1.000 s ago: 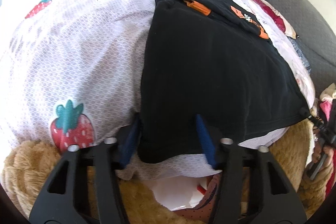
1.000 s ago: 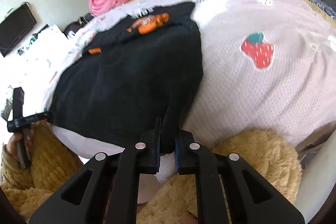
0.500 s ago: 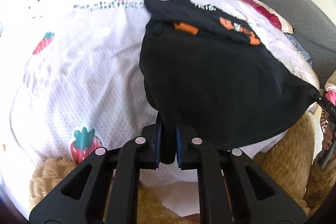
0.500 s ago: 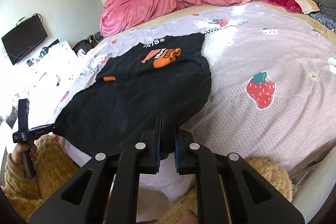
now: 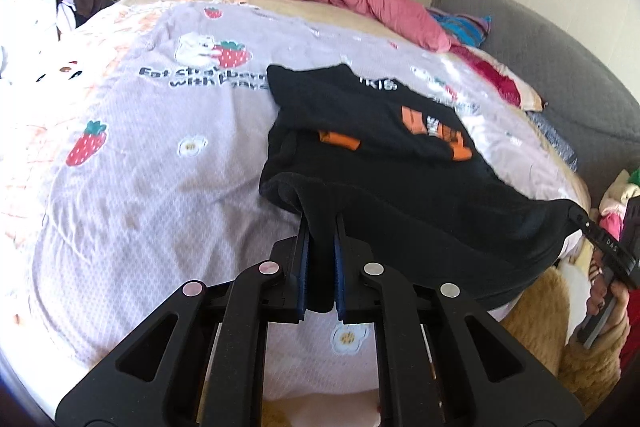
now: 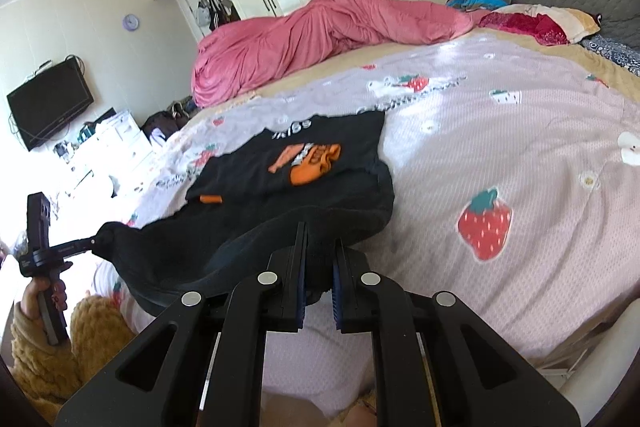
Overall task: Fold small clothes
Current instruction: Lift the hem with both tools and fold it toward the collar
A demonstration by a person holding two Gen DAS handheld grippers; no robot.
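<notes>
A black T-shirt with orange print (image 5: 400,163) lies on the bed, its near hem lifted off the cover. My left gripper (image 5: 320,223) is shut on the hem's left corner. My right gripper (image 6: 318,231) is shut on the hem's right corner. The shirt (image 6: 304,163) hangs stretched between the two grippers, while its collar end rests on the bed. The right gripper also shows at the right edge of the left wrist view (image 5: 576,217), and the left gripper shows at the left of the right wrist view (image 6: 94,241).
The bed has a pale lilac strawberry-print cover (image 5: 140,167). A pink duvet (image 6: 320,35) is heaped at the far side. A grey headboard (image 5: 540,67) and pillows (image 6: 536,21) lie to the right. A TV (image 6: 48,105) and cluttered white furniture stand on the left.
My left gripper closed on the hem's left corner. Both grippers then rose and lifted the near hem off the bed, moving it toward the collar end.
</notes>
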